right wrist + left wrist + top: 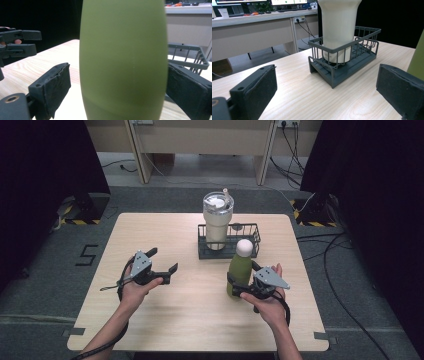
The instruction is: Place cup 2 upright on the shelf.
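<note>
A green bottle (240, 270) with a pale round cap is standing upright on the bench (190, 320), just in front of the right end of a dark wire rack (252, 238). The right claw (243, 284) is sitting around the bottle's lower body with its jaws spread; in the right gripper view the bottle (123, 60) is standing between the two pads, the left pad clearly apart from it and the right pad at or very near its side, so the claw is released rather than clamping. A cream tumbler (218, 220) with a lid and straw is standing inside the left part of the rack; in the left gripper view the tumbler (338, 27) is rising out of the rack (344, 62). The left claw (162, 262) is hovering over the left half of the bench, well apart from the rack, its jaws wide and released, holding nothing. The left claw (17, 43) is also showing far off in the right gripper view.
</note>
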{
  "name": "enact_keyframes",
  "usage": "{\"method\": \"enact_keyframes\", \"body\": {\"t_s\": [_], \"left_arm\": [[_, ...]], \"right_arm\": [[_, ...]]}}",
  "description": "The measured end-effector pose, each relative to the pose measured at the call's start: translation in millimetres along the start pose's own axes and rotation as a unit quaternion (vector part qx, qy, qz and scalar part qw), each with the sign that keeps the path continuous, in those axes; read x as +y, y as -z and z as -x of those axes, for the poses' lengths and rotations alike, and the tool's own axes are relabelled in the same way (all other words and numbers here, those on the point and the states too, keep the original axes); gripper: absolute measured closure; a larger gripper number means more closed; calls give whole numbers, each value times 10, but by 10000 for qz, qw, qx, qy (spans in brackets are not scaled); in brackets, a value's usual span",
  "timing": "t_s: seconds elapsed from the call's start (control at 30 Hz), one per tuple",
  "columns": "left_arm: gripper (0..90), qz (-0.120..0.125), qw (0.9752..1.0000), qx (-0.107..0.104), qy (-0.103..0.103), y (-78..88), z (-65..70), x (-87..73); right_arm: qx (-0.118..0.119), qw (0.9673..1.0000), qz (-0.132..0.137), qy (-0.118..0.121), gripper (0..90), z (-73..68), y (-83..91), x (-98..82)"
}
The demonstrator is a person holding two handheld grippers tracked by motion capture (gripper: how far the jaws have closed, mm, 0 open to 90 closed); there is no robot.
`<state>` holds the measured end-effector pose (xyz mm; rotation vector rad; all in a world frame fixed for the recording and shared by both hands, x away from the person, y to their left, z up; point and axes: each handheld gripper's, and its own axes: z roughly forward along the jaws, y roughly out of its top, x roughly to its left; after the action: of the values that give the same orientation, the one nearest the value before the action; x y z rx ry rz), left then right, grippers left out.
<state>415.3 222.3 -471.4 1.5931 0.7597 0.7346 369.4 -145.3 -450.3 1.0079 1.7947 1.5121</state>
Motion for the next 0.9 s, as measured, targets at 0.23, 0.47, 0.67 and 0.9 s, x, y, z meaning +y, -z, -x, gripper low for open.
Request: {"method": "enact_keyframes", "body": {"t_s": [0.23, 0.47, 0.67, 0.9], "left_arm": [[25, 1, 10000, 21, 25, 51, 4, -20], [27, 27, 9999, 79, 66, 102, -40, -25], [28, 29, 9999, 107, 98, 107, -58, -31], [38, 37, 9998, 112, 175, 115, -83, -37]], "right_arm": [[-34, 9999, -111, -5, 120, 3, -64, 0], [-44, 10000, -68, -47, 154, 18, -98, 19], [-153, 9997, -147, 79, 204, 17, -127, -2], [-147, 9997, -128, 138, 211, 10, -119, -3]]}}
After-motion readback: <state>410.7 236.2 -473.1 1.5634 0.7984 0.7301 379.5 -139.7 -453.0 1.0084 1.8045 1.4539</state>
